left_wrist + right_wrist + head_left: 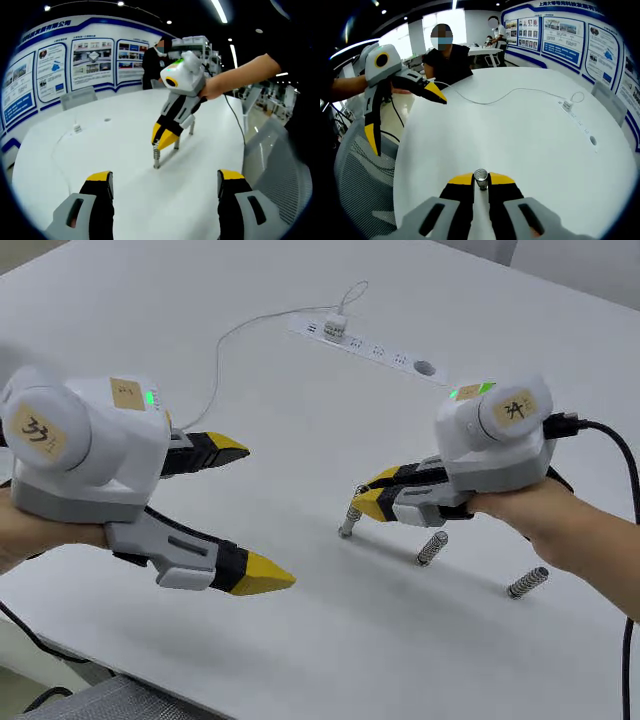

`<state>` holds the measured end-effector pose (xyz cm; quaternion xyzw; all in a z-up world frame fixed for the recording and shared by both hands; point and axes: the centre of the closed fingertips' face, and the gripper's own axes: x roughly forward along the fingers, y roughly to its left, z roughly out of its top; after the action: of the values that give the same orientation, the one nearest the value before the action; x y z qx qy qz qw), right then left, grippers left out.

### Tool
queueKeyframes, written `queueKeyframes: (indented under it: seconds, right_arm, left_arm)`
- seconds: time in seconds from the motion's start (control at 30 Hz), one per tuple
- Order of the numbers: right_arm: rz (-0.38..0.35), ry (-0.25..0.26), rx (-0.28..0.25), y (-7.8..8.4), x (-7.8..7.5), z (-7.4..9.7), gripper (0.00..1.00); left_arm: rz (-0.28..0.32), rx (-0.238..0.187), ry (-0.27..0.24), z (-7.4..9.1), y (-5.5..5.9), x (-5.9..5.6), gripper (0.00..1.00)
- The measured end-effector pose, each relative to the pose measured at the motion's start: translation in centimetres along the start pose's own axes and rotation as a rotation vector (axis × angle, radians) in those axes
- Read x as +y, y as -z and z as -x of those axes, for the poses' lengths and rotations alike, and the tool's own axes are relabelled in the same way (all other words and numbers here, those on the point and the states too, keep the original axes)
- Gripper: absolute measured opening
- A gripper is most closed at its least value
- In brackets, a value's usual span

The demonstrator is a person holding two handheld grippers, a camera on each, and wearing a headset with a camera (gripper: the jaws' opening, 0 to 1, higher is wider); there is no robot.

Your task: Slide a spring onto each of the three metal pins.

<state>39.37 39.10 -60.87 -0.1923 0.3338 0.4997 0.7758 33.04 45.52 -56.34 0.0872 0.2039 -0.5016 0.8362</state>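
A spring (pixel 480 176) is gripped at its top between the closed jaws of the right gripper (pixel 368 498). It stands upright, and a metal pin (pixel 156 162) under it touches the white table (pixel 300 440). A second spring (pixel 432 547) and a third spring (pixel 527 582) are nearby on the table. The left gripper (pixel 267 515) hangs on the left, its jaws wide apart and empty.

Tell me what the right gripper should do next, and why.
Probably ease the right gripper straight down: it is shut on a spring that sits at the top of an upright pin, with bare pin showing below it.
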Motion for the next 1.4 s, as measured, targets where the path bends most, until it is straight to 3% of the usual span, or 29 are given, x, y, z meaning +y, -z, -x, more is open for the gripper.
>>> queueKeyframes:
  seconds: [0.13,0.5,0.83,1.13,1.27,1.4]
  right_arm:
    - [-0.011,0.008,0.019,0.7,-0.3,-0.7,0.11]
    - [-0.053,0.022,0.052,2.4,-0.7,-2.0,0.11]
    - [-0.041,0.026,0.054,2.2,-0.8,-2.0,0.11]
    - [-0.025,0.042,0.062,2.4,-0.9,-1.9,0.11]
    - [-0.034,0.040,0.061,2.4,-0.7,-1.8,0.12]
    - [-0.034,0.046,0.056,2.2,-0.7,-1.5,0.14]
  left_arm:
    - [0.004,0.016,0.001,0.1,0.7,0.0,0.87]
    - [0.017,0.009,-0.006,0.0,0.7,0.1,0.87]
    - [0.022,0.013,0.005,-0.3,0.9,-0.3,0.87]
    - [0.014,0.011,0.008,-0.4,0.5,-0.5,0.87]
    - [0.032,-0.012,0.010,-0.3,0.0,-0.6,0.87]
    - [0.023,-0.003,0.013,-0.4,-0.1,-0.6,0.87]
